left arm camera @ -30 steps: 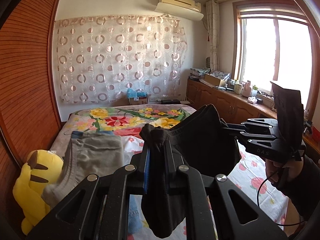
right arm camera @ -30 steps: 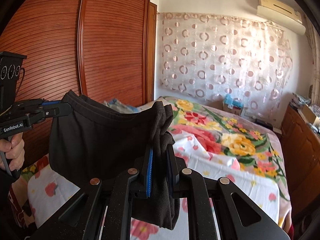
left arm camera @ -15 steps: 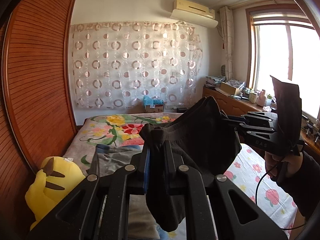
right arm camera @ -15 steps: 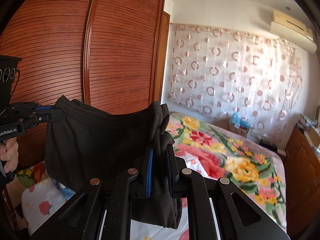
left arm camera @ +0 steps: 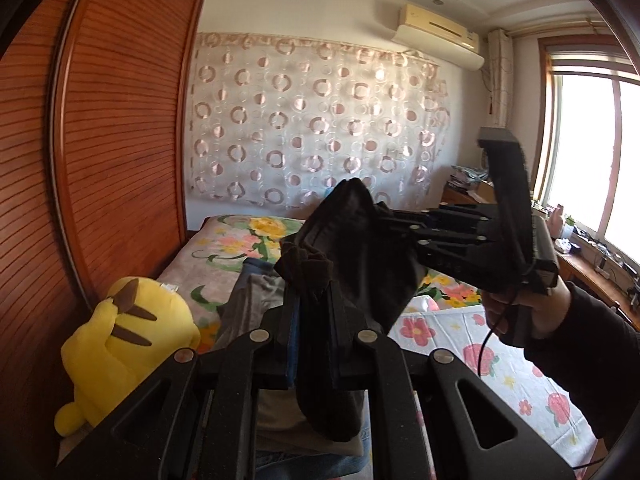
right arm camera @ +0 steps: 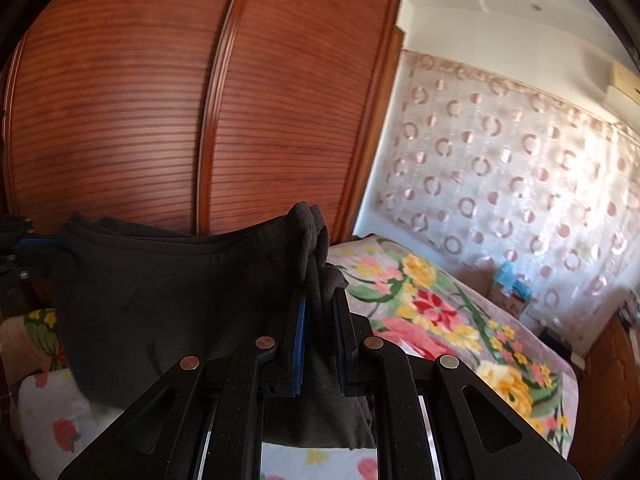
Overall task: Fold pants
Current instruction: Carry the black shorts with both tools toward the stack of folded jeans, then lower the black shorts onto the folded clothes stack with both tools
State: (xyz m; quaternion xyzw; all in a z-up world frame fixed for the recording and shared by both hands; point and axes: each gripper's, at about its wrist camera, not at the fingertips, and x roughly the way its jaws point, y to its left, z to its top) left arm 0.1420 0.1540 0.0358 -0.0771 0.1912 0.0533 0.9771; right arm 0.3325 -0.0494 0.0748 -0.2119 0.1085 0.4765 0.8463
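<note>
Black pants (left arm camera: 360,248) hang in the air above the bed, stretched between both grippers. My left gripper (left arm camera: 310,300) is shut on one bunched end of the waistband, with cloth spilling below the jaws. In the left wrist view the right gripper (left arm camera: 394,226), held by a hand in a dark sleeve, pinches the other end. In the right wrist view my right gripper (right arm camera: 320,300) is shut on the black pants (right arm camera: 168,280), and the left gripper (right arm camera: 44,244) shows at the far left edge gripping the opposite end.
A stack of folded clothes (left arm camera: 256,300), grey on top, lies under the left gripper beside a yellow plush toy (left arm camera: 124,340). The floral bed (right arm camera: 440,320) stretches toward a patterned curtain. A wooden wardrobe (right arm camera: 160,120) stands at the left; a cabinet (left arm camera: 592,276) runs under the window.
Both grippers carried the black pants to the left, toward the wardrobe side and over the stack of folded clothes. Both views swung left and rolled. The grips stayed the same.
</note>
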